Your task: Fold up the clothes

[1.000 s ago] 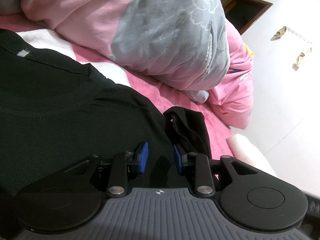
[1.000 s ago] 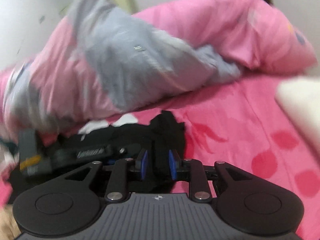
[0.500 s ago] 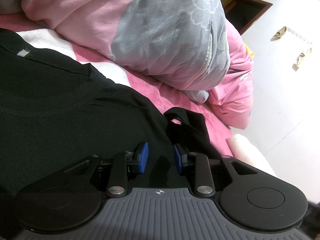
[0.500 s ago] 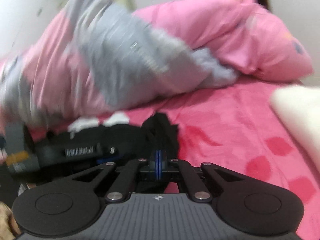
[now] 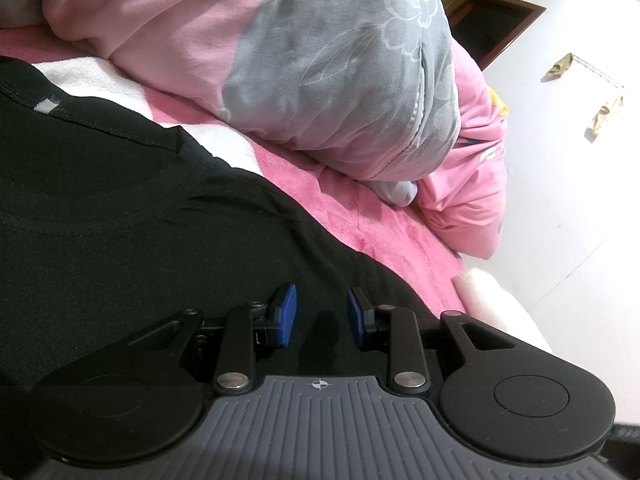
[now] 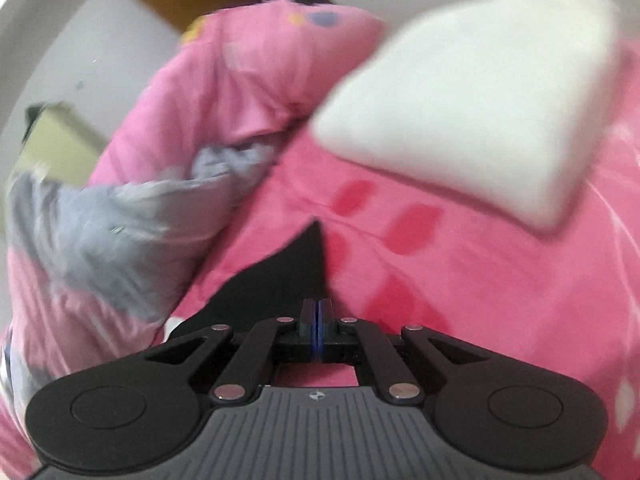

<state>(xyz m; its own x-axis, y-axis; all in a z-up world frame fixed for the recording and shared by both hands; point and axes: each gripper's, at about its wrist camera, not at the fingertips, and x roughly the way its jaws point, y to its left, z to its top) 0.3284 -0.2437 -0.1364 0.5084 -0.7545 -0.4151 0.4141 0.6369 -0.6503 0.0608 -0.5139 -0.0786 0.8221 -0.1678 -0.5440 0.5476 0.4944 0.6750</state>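
On the pink bedsheet [image 5: 360, 232], one black T-shirt [image 5: 120, 208], laid flat, collar seam and small white neck label [image 5: 47, 104] toward the upper left of the left wrist view.

Left gripper [image 5: 320, 314]: blue pads [image 5: 287, 314] standing apart over the shirt's lower right area. Black cloth lies below and between the two pads; neither pad is seen pressing on it, and a low fold or shadow of the fabric sits in the gap.

Right gripper [image 6: 317, 322]: jaws drawn fully together, blue pads face to face with only a thin line between them. A pointed corner of the black T-shirt [image 6: 292, 272] stretches forward and to the left from the fingertips, across the sheet. The cloth reaches right up to the closed tips; whether an edge is pinched between the pads cannot be told, as the view is blurred.

Bedding, other:
- Rolled duvet [image 5: 320, 60], pink and grey with a faint floral print, lying beyond the shirt, apart from it, a strip of sheet between.
- White fleece patch [image 5: 100, 80] on the sheet beside the shirt's collar edge.
- White pillow [image 6: 472, 100], on the sheet ahead and right of the right gripper, well apart from the shirt corner.
- Darker red spots [image 6: 416, 220] printed on the sheet between pillow and shirt corner.
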